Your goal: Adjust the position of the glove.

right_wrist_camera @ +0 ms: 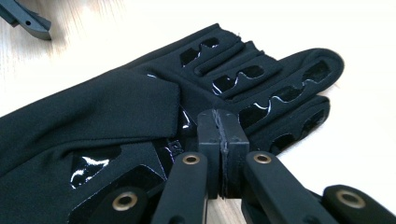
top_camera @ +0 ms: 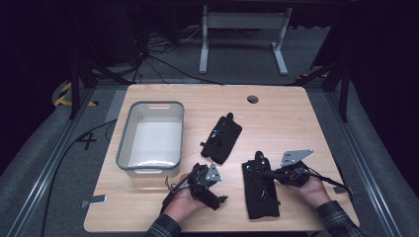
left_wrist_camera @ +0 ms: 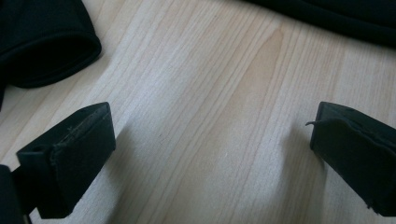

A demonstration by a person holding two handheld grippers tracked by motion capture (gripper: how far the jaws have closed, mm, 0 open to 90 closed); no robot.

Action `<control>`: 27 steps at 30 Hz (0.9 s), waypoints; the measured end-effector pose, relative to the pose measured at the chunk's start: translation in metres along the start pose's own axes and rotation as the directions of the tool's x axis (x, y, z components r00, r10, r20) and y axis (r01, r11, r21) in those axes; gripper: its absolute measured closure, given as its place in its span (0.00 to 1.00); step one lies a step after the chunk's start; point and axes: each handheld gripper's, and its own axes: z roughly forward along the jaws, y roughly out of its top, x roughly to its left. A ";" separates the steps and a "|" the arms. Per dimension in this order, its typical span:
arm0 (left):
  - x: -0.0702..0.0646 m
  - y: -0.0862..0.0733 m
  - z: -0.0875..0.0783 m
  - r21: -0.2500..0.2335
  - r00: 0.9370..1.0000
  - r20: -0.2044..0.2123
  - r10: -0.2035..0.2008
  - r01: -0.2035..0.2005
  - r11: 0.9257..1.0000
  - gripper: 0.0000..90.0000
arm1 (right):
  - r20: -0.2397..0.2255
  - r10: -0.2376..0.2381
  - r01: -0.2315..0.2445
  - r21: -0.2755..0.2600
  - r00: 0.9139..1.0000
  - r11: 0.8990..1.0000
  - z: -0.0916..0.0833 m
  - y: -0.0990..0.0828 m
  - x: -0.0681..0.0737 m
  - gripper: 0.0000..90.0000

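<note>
2 gloves: both black, both lying flat on the tabletop [top_camera: 296, 118].
Near glove [top_camera: 261, 190]: lower right of centre in the high view, long and straight, fingers toward the far edge; in the right gripper view [right_wrist_camera: 140, 116] it fills the middle, with glossy patches on its fingers and palm.
Far glove [top_camera: 222, 138]: centre of the high view, tilted, fingers toward the upper right, well apart from the near glove.
Right hand-held gripper [top_camera: 274, 174]: at the right edge of the near glove in the high view; in the right gripper view [right_wrist_camera: 222, 140] its jaws are clenched tight together, pad against pad, resting on the glove near the base of its fingers. Whether any cloth is pinched between the pads, I cannot tell.
Left hand-held gripper [top_camera: 222, 199]: lower centre of the high view, between the bin and the near glove; in the left gripper view [left_wrist_camera: 212, 149] its jaws stand wide apart, released, with bare wood between them.
Glove edges, left gripper view: 1 dark cuff at the upper left, another dark edge along the upper right.
Bin [top_camera: 125, 143]: grey, left part of the tabletop, beside the far glove but apart from it.
Hole [top_camera: 253, 99]: round, near the far edge of the tabletop.
</note>
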 end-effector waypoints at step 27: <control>0.031 0.053 -0.014 -0.087 0.986 -0.073 -0.147 0.140 0.986 0.17 | -0.011 -0.013 0.013 -0.013 1.000 1.000 -0.008 -0.001 0.005 0.99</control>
